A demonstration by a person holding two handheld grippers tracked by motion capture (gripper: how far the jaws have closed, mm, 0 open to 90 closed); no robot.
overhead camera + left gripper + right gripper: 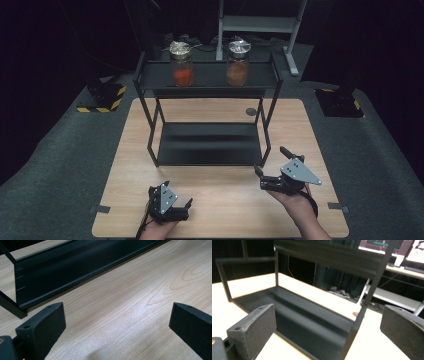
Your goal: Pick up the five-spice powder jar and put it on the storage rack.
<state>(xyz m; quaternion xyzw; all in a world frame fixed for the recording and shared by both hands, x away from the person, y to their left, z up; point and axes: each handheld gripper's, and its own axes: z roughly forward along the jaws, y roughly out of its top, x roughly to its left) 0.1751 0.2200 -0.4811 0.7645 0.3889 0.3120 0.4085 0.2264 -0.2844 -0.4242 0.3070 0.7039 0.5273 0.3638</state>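
Two tiers make up the black metal shelf rack (pixel 210 145) standing at the far middle of the light wooden table (pixel 220 200). On its top tier stand two lidded glass jars, one of red powder (pixel 182 65) and one of brown powder (pixel 238 64). Near the table's front edge, the left gripper (pixel 175 200) and right gripper (pixel 272 162) hover with jaws spread, empty.

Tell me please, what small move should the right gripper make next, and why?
Probably lift the right gripper toward the right jar on the rack's top shelf. Its jaws stand open and hold nothing, it hovers low by the rack's front right leg, and both jars sit high above it.
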